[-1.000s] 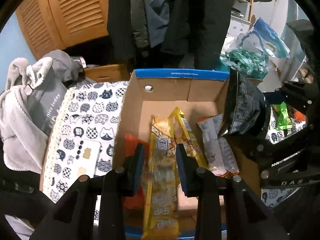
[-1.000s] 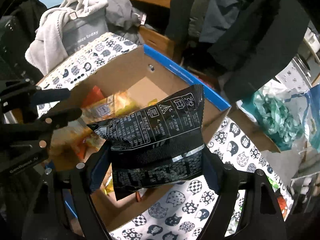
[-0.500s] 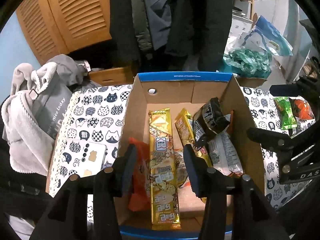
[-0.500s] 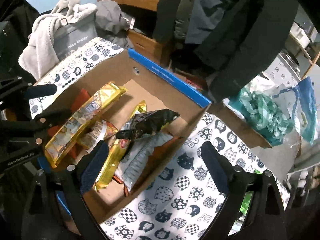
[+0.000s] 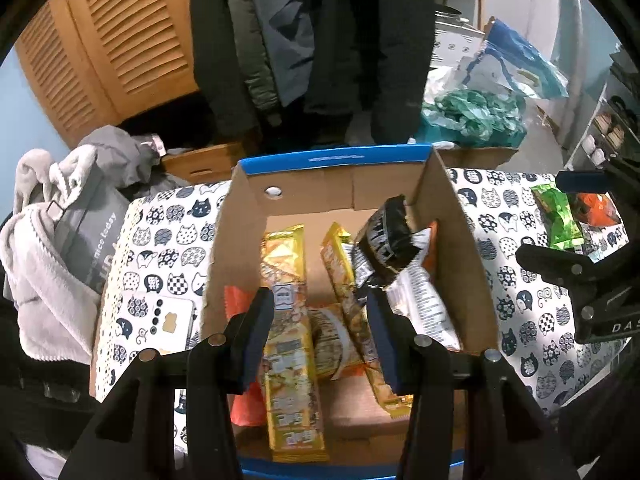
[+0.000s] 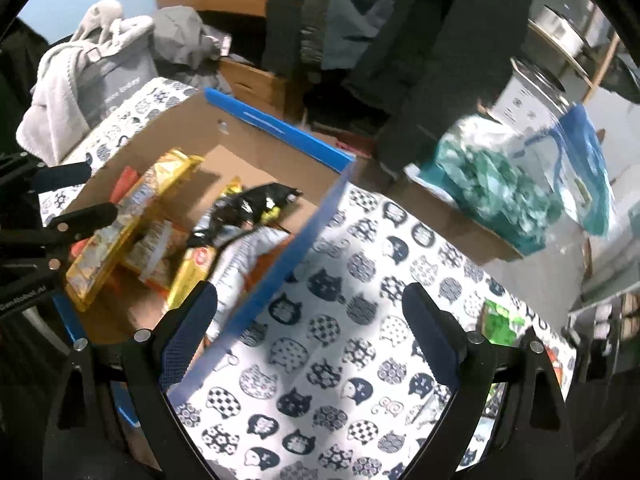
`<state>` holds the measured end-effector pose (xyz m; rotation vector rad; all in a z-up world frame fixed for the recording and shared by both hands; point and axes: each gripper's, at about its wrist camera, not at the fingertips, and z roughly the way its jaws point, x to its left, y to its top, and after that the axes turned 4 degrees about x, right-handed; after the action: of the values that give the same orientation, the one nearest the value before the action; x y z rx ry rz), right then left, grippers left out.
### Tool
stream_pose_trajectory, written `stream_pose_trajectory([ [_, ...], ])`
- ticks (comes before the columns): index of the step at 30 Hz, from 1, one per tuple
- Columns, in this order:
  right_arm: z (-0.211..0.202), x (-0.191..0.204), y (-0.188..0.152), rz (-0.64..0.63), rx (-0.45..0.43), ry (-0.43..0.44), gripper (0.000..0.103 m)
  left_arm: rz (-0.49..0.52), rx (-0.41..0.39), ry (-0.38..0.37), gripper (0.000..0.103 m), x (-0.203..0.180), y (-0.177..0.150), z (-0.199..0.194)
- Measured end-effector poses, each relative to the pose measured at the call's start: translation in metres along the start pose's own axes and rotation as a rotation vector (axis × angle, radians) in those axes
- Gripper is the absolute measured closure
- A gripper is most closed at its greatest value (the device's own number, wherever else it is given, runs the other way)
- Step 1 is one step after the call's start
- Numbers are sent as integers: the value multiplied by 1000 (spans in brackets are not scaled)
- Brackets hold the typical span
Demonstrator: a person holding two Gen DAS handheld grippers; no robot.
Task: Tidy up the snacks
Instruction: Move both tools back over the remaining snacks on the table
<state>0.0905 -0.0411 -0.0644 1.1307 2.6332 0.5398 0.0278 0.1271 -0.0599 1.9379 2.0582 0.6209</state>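
from the left wrist view, the left gripper [image 5: 320,340] hangs over the near end of the cardboard box [image 5: 236,240], its jaws parted and clamping nothing; the long gold snack bar [image 5: 286,320] lies flat beneath the gap, free of the pads, with a second gold bar [image 5: 352,304] just beside it, an orange packet [image 5: 236,304] against the left wall, and a white pouch [image 5: 420,300] toward the right wall. the black foil packet [image 5: 386,242] rests tilted on top of the white pouch and the second bar, near the right wall. all of these look light, crinkly and slick; the bars seem fairly stiff along their length and are probably best pinched across the narrow width near the middle, while the puffed packets would likely squash and slip unless taken at a sealed edge. on the cat-print cloth [image 5: 532,320] to the right of the box lie a green packet [image 5: 558,216] and an orange-red packet [image 5: 596,208], not yet boxed. from the right wrist view, the right gripper [image 6: 310,344] is spread wide and empty, over the cloth just outside the box's blue-edged wall [image 6: 280,276]; the black foil packet [image 6: 244,208] sits inside the box, well clear of the pads. the green packet [image 6: 500,320] shows near the right finger, and its flat crimped end looks like the surest place to grip, since the body is soft.
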Motion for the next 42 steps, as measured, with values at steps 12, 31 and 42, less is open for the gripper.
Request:
stream_pose_trajectory([
  [12, -4, -53, -43, 139, 38, -36, 10, 97, -10, -22, 44, -53, 13, -3],
  [31, 21, -156, -143, 450, 168, -106, 10, 257, 35, -85, 37, -157, 27, 21],
  [42, 42, -208, -185, 647, 237, -152, 10, 326, 45, -95, 35, -197, 31, 43],
])
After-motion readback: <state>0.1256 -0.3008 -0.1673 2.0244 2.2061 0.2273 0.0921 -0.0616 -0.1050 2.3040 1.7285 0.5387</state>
